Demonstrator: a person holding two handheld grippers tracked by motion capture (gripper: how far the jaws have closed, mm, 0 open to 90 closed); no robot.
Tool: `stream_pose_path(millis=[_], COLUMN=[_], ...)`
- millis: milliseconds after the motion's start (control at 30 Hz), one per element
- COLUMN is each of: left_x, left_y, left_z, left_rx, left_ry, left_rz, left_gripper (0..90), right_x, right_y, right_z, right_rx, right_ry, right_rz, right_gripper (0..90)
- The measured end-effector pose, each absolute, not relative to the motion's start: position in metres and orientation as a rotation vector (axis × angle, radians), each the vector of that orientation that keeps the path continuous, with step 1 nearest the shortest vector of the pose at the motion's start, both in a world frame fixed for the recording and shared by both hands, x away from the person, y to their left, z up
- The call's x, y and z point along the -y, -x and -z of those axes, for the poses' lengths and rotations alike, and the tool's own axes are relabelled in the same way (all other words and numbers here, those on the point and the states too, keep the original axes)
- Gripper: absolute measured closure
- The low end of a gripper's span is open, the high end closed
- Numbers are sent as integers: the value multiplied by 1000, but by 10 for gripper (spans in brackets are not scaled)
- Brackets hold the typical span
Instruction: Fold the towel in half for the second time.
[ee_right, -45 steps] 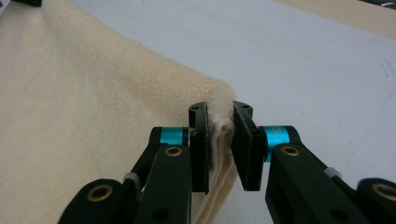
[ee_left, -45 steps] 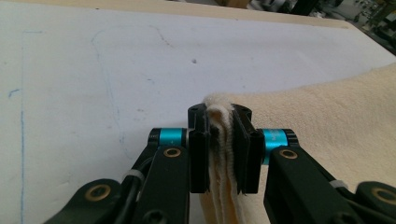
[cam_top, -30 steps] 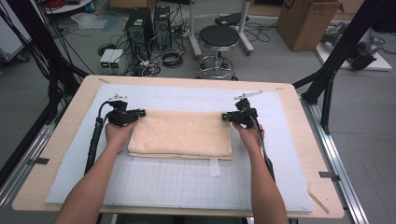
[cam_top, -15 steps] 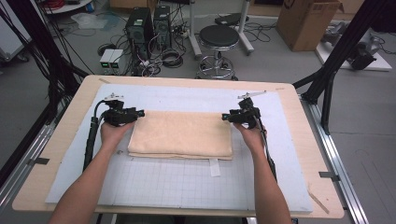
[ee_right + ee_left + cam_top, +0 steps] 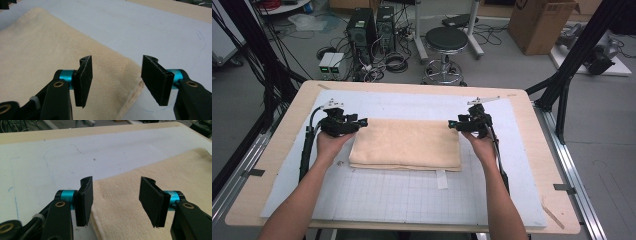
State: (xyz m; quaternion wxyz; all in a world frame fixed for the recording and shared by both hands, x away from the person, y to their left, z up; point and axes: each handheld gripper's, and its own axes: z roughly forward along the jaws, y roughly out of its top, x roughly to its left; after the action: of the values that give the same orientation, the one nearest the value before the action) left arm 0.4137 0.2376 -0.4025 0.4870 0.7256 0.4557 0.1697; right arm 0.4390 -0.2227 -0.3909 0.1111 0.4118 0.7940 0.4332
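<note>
A folded beige towel (image 5: 406,145) lies flat in the middle of the white mat. My left gripper (image 5: 362,121) hovers at its far left corner and my right gripper (image 5: 452,124) at its far right corner. In the left gripper view the gripper (image 5: 116,187) is open, its jaws have just been opening, and the towel (image 5: 175,170) lies below the gap, untouched by the pads. In the right gripper view the gripper (image 5: 117,65) is likewise open after its jaws have just been opening, above the towel's (image 5: 37,45) folded corner.
The white gridded mat (image 5: 412,200) covers most of the wooden table (image 5: 542,130). A small white tag (image 5: 441,179) sticks out from the towel's near edge. Beyond the table's far edge stand a stool (image 5: 447,40), computer towers and black frame posts.
Both grippers' jaws have opened at the towel's far corners, and both hands have lifted slightly. The towel has stayed flat in place.
</note>
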Motion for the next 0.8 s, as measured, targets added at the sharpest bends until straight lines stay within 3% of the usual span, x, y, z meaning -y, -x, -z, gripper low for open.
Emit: stream_pose_path(millis=[800], left_x=[-232], left_y=[-393], left_z=[394], left_rx=[-1020], left_ry=[-1808], left_rz=[-394], left_gripper=[391], right_x=[208], right_y=[-423], right_z=[381], right_rx=[-2334], right_ry=[-1149], right_rz=[-1315], right_gripper=[286])
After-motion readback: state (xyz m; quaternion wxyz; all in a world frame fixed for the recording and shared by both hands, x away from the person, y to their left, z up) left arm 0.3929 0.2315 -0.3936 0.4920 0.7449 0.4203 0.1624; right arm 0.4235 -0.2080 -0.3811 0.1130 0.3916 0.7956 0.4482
